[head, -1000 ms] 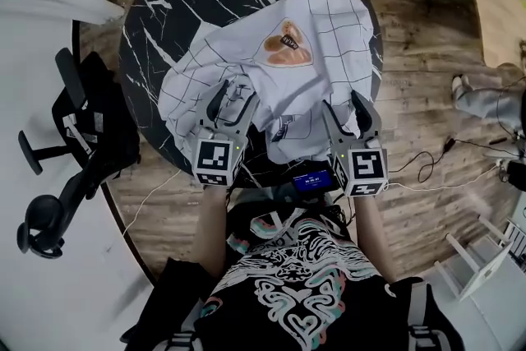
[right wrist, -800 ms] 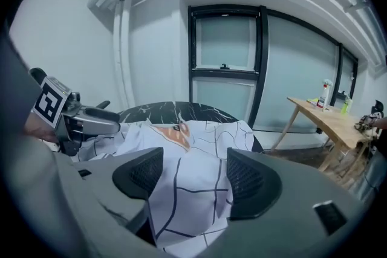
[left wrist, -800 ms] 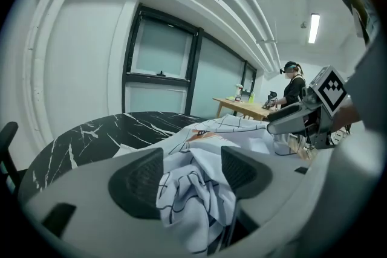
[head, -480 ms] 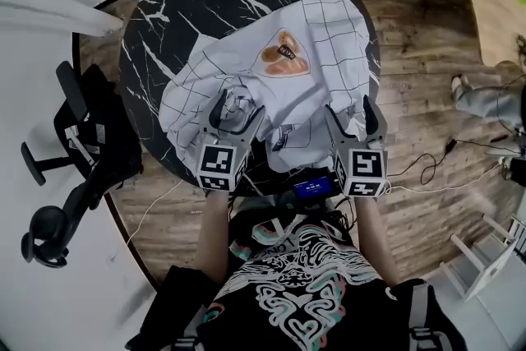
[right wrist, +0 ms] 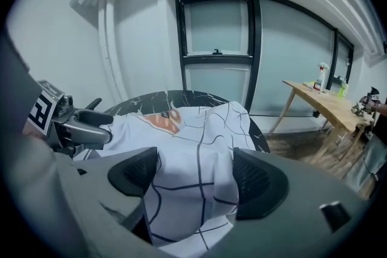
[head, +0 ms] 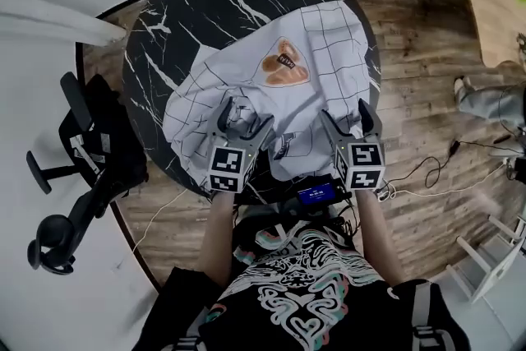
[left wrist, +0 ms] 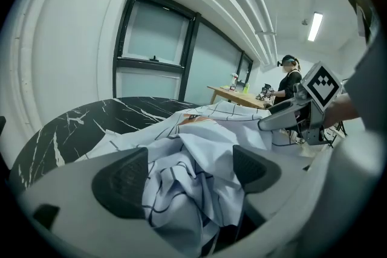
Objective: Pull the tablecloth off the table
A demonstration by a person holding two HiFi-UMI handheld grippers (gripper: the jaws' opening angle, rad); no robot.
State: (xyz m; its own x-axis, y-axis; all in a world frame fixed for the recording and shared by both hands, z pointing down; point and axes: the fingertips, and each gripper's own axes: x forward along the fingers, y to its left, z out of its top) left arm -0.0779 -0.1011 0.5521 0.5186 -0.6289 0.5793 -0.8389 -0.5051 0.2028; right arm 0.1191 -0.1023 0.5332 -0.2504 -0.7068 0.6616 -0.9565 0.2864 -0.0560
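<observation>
Open marble, crowded left
The table (head: 189, 4) is left bare at upper left; its left side is blocked by an office chair (head: 92, 148).

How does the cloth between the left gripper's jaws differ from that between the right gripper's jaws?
Between the jaws of the left gripper the tablecloth is bunched into crumpled folds; between the jaws of the right gripper it hangs as one smoother fold. The left gripper is at the cloth's heaped middle, the right gripper nearer its right edge. Shared: both grippers' jaws have just been opening and stand apart, cloth between them, unclamped.
</observation>
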